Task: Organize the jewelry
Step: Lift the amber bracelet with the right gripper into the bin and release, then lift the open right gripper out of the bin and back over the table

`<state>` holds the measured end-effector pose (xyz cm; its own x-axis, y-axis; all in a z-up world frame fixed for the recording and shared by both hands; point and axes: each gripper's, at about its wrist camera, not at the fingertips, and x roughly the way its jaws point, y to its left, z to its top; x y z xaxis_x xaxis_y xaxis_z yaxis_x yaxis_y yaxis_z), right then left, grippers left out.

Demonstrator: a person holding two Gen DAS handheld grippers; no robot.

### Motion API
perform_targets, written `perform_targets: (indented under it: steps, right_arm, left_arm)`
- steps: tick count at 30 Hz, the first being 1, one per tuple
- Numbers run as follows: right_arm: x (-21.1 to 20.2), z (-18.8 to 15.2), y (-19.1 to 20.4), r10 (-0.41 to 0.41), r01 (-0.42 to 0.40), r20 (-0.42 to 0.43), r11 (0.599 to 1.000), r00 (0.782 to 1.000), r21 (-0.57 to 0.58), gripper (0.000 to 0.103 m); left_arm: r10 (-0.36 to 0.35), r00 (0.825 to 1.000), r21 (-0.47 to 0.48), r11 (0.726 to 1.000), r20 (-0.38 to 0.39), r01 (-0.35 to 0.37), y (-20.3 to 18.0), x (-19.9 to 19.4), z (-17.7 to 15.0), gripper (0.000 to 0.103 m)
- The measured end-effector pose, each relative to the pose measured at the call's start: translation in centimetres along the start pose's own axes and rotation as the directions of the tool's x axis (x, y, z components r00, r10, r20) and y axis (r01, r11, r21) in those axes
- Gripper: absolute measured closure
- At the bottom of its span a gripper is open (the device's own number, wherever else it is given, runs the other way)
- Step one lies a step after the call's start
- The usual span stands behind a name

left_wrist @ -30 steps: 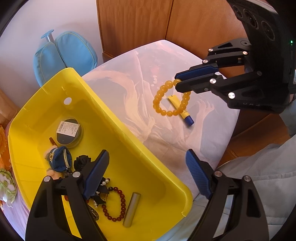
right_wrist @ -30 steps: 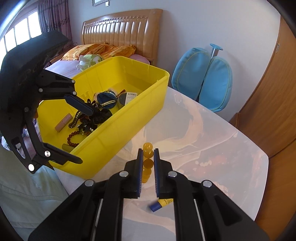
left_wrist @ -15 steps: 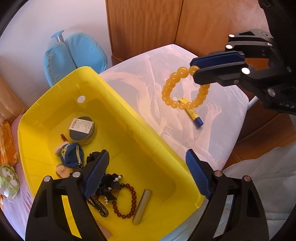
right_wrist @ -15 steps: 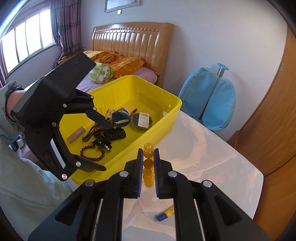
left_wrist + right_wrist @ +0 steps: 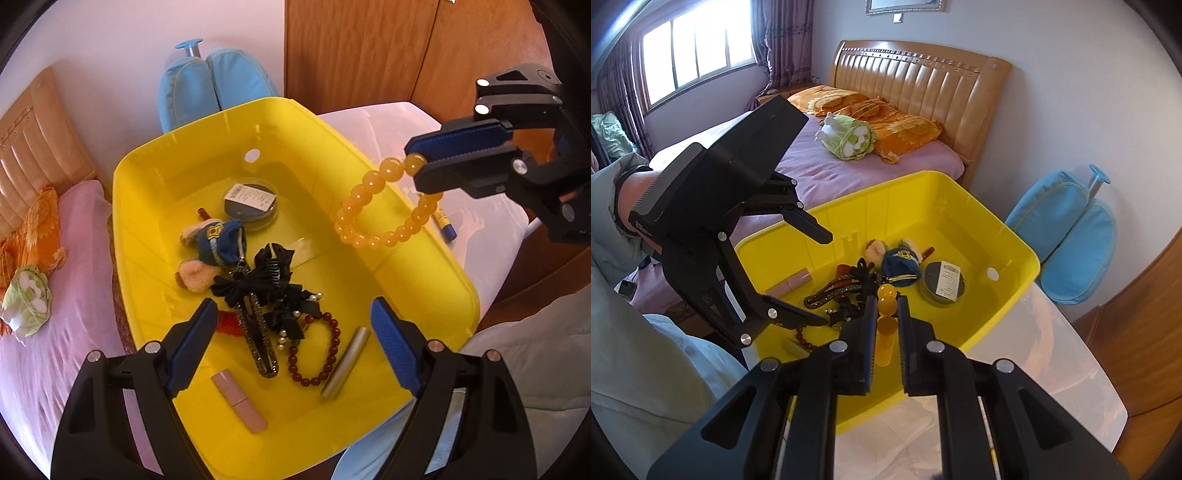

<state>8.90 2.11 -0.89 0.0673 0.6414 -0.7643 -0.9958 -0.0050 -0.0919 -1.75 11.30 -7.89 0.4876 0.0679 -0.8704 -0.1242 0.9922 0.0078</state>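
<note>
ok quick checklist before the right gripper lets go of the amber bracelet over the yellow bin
1. Grip: right gripper shut on amber bracelet, loop hanging free: ok.
2. Position: bracelet looks to be over the yellow bin by its table-side rim; whether fully inside the rim: cannot tell.
3. Landing spot: bare bin floor under the loop; round tin and black bow clip sit apart: ok.
4. Left gripper open, empty, away from the bracelet: ok.
5. Drop height: cannot tell.
</note>
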Motion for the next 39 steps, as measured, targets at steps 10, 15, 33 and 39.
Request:
perform_targets:
  steps: [10,15,33,39]
  right_arm:
    - [6.8,1.5,2.0,0.081,-0.088,-0.121,0.995,0.989,-0.055,0.091]
    - [11.0,0.6,2.2,0.090,-0.103,-0.219,0.994,0.972,-0.048,0.091]
    - [11.2,-0.4,1.1,0.040,-0.038,-0.200,0.999,0.979,0.017,0.052]
    - [7.9,-1.2,-0.6,-0.009,0.020,-0.123,0.996,0.992,0.086,0.024]
  left_arm:
    - [0.046,0.999,-0.107,0.993,0.010,-0.044,4.2,-1.4,-3.6,0.020]
    - [0.059,0.998,-0.140,0.988,0.013,-0.056,5.4,-1.9,-4.9,0.020]
    - [0.016,0.999,-0.103,0.995,0.043,-0.012,5.3,-2.1,-4.8,0.020]
    - [-0.004,0.998,-0.064,0.998,0.062,0.008,3.7,-2.2,-3.6,0.020]
